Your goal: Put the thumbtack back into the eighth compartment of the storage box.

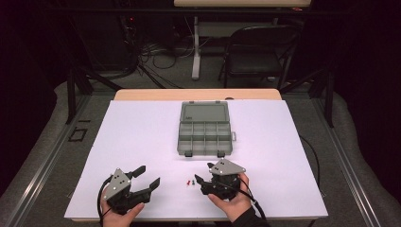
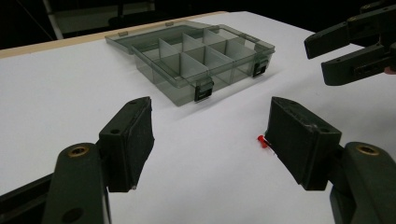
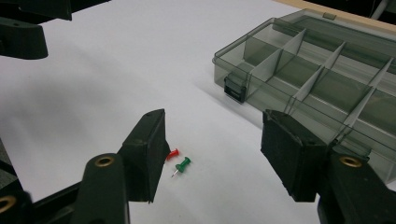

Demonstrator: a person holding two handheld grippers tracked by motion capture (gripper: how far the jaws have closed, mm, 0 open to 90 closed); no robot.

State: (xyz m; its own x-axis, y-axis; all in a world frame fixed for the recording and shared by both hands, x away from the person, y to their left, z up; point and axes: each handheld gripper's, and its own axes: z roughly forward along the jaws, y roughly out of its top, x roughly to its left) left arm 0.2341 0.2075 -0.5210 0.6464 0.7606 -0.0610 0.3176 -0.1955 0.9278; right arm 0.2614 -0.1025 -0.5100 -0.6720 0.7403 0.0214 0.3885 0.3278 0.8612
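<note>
Pushpins, one red (image 3: 173, 154) and one green (image 3: 182, 164), lie loose on the white table cover (image 1: 142, 142), touching or nearly so, between the two grippers and close to the person's edge of the table. From where I stand the right gripper (image 1: 206, 179) sits just beside them, jaws released and standing wide, nothing between the pads. In the right gripper view the pins rest just inside its left jaw, the red one partly tucked behind that jaw's tip. The left gripper (image 1: 147, 179) waits a little farther off to the other side, also released, its jaws spread and empty; in its own view the red pin (image 2: 262, 141) peeks out beside one jaw.

Beyond the pins, toward the middle of the table, a smoky grey compartment box (image 1: 205, 137) lies with its lid (image 1: 205, 112) flung open and flat behind it. Its dividers mark out two rows of small cells, and I see nothing in them.

I judge the work to be at the pick-up: the right gripper is lining up on a pin. The next move calls for centring one pin between the pads, lowering, and closing gently enough that the small thing does not skid away or drag its neighbour along.
</note>
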